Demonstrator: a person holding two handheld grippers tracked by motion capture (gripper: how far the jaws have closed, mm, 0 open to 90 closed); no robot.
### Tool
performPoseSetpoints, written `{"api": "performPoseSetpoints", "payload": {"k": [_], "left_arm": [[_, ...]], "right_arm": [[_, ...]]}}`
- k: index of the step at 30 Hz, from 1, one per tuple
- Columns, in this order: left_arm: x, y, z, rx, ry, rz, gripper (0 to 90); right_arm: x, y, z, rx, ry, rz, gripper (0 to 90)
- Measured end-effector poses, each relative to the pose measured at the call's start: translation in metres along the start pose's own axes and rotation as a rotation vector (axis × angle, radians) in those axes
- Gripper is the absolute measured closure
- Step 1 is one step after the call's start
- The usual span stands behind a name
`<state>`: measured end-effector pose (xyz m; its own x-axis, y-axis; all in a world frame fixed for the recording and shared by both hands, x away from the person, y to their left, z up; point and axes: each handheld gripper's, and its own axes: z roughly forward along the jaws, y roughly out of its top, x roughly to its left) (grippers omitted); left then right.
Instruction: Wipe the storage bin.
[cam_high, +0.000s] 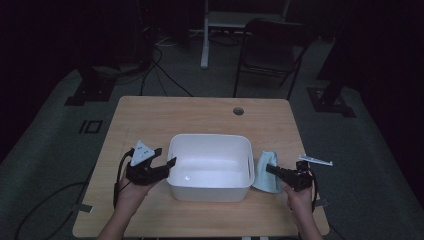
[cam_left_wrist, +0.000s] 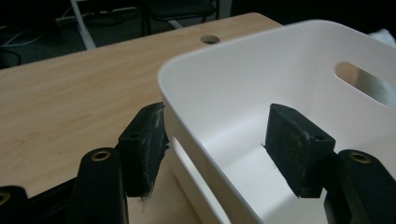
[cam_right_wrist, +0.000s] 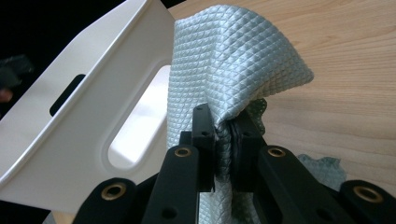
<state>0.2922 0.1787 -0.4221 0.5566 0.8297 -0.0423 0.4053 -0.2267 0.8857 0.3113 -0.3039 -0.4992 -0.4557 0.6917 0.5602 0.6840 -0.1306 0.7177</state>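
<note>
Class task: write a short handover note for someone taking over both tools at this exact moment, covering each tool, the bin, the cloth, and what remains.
Left tool: open, its jaws either side of the near-left wall of the white bin, pads not pressing.
Right tool: shut on the pale blue cloth, lifted beside the bin's right wall.
Bin: mid-table, nothing visible inside.
Done: cloth picked up.
Left: probably drop the cloth into the bin; steady the bin if needed.

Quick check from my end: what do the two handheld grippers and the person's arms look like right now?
Both the left gripper and the right gripper are matte black, with two blocky jaws on linkage arms fastened by brass-coloured rivets. The left pads look scuffed and frayed. Each carries a pale grey three-cornered plate on top and trails a black cable. The forearms are bare, with no sleeves in sight.
</note>
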Motion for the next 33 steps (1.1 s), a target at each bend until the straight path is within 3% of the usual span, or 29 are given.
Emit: {"api": "performPoseSetpoints", "payload": {"k": [7,12,14,17,19,27,33], "left_arm": [[0.027,0.012,0.028,0.000,-0.024,0.006,38.7],[0.044,0.016,0.046,-0.007,-0.071,0.002,38.7],[0.047,0.016,0.052,-0.003,-0.093,0.018,38.8],[0.048,0.017,0.058,0.007,-0.093,0.034,38.8],[0.048,0.018,0.066,0.019,-0.101,0.068,38.8],[0.052,0.020,0.082,0.027,-0.167,0.074,45.2],[0.053,0.021,0.093,0.044,-0.195,0.071,57.8]], "right_arm": [[-0.002,-0.002,-0.002,0.005,0.008,0.008,82.9],[-0.002,-0.003,0.000,0.013,0.013,0.008,82.9],[-0.002,-0.004,0.000,0.016,0.014,0.011,82.9],[-0.002,-0.004,0.001,0.018,0.012,0.008,82.9],[-0.002,-0.004,0.001,0.018,0.011,0.010,82.9],[-0.003,-0.004,0.002,0.021,0.009,0.012,82.9],[-0.005,-0.005,0.000,0.016,0.001,0.011,82.9]]}}
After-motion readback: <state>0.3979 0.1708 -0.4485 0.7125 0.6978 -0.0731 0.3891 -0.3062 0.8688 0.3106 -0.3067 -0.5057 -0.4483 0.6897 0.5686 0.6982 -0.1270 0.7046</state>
